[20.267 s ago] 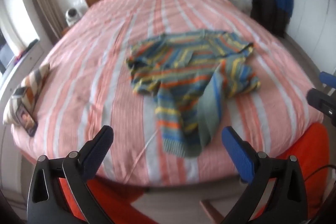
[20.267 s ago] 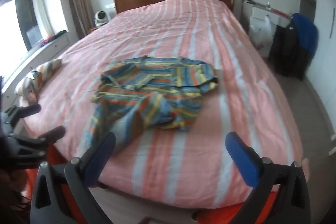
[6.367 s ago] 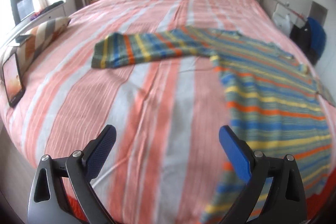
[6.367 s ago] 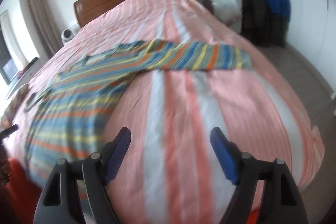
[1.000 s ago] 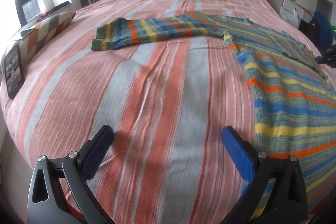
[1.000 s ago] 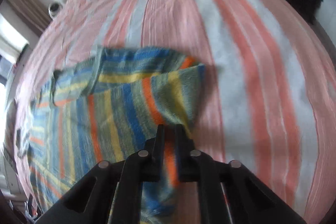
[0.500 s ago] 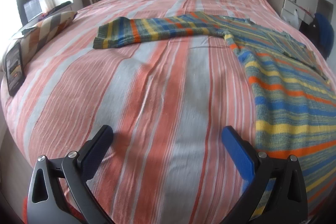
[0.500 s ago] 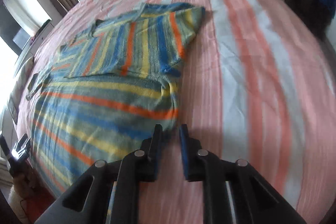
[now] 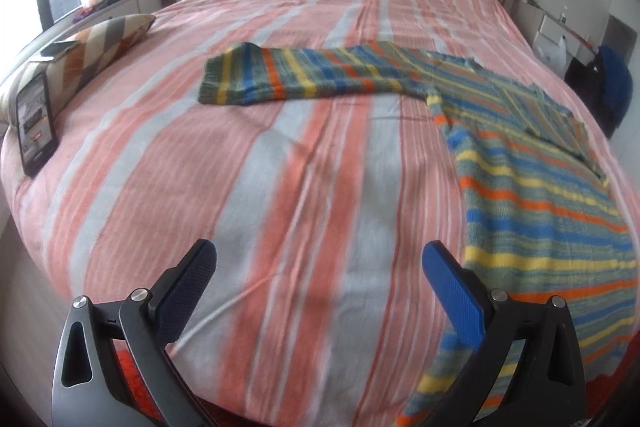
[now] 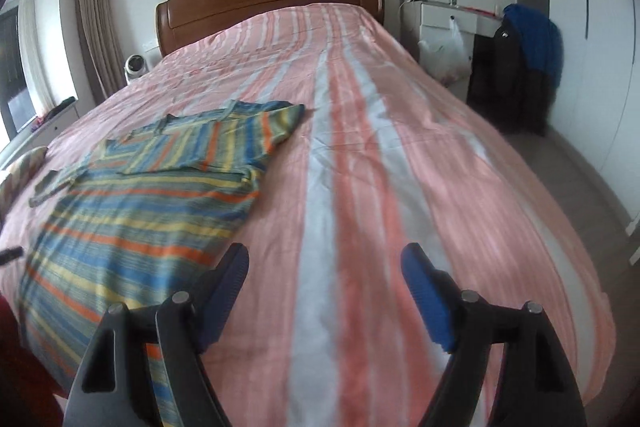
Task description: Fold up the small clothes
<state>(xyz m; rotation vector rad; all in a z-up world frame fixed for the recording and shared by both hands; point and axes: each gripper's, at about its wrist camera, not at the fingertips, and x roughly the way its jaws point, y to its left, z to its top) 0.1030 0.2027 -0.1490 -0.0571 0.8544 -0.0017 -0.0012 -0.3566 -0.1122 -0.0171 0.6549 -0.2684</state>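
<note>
The right claw (image 10: pixel 322 291) has just let go and swung its jaws wide, empty, leaving one sleeve folded across the striped knitted sweater (image 10: pixel 132 199) on the pink-striped bed (image 10: pixel 360 187). The left claw (image 9: pixel 318 291) hangs wide, empty; the other sleeve (image 9: pixel 296 77) likely comes next.

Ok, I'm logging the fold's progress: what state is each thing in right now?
Striped sweater: flat on the bed, partly folded.
Right sleeve: folded in over the body.
Left sleeve: spread out sideways, not yet folded.
Left tool: open, empty, over bare bedspread.
Right tool: jaws just opened, nothing between them.
Phone: propped against the cushion, screen lit.
</note>
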